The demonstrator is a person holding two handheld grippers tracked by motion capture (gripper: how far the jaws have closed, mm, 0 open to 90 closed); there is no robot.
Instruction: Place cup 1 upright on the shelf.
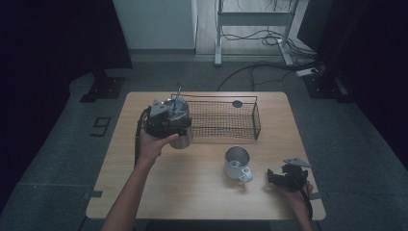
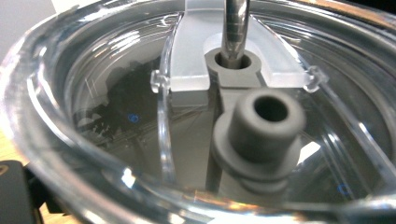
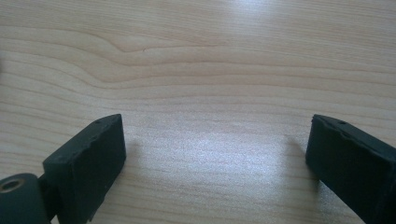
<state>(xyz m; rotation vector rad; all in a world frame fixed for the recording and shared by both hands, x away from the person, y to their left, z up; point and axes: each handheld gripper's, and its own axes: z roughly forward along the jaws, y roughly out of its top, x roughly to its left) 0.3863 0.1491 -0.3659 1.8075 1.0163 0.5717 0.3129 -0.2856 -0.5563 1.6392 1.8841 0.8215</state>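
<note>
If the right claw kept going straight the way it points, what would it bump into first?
Probably the bare light wooden table: the right claw is open and angled down at plain wood. From above, the right claw points left toward the white metal mug, but it seems aimed at the tabletop short of it.

steel tumbler (image 1: 180, 126) with clear lid (image 2: 140, 116) and metal straw (image 2: 235, 28), upright, touching wire basket's (image 1: 226, 119) left end.

Dim high view, dark edges, glare on tabletop (image 3: 224, 144), blurry close-ups
</note>
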